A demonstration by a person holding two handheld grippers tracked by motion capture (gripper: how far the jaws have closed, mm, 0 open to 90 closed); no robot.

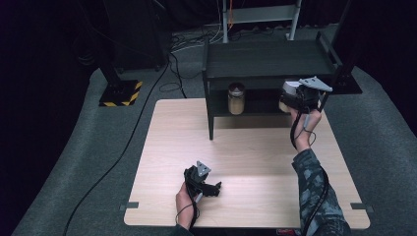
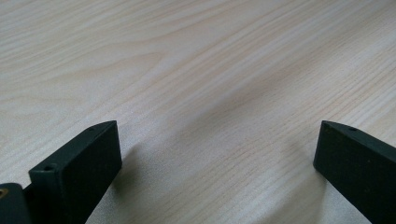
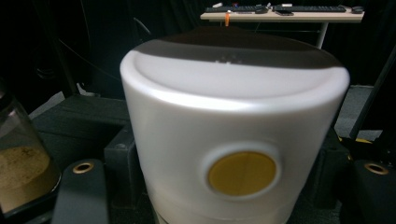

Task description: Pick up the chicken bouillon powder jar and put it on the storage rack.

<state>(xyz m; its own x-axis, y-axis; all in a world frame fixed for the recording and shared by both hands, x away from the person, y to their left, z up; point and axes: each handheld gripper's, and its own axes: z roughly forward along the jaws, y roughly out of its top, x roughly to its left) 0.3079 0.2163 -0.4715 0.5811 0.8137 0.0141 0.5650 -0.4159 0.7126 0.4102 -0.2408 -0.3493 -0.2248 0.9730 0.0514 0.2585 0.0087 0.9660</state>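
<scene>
Jar (image 1: 236, 98) left of canister (image 3: 233, 135)

Glossy white plastic canister (image 3: 233, 135); matt pale wood table (image 2: 196, 70).

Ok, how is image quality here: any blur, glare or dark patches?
High view: dark surroundings, table evenly lit. Right gripper view: white container soft-focused up close, its top in shadow, bright sheen along its rim. Left gripper view: wood grain sharp, soft shadows beside the left gripper.

Dark lab: cables (image 1: 142, 105), hazard-striped stand base (image 1: 119, 93)
</scene>
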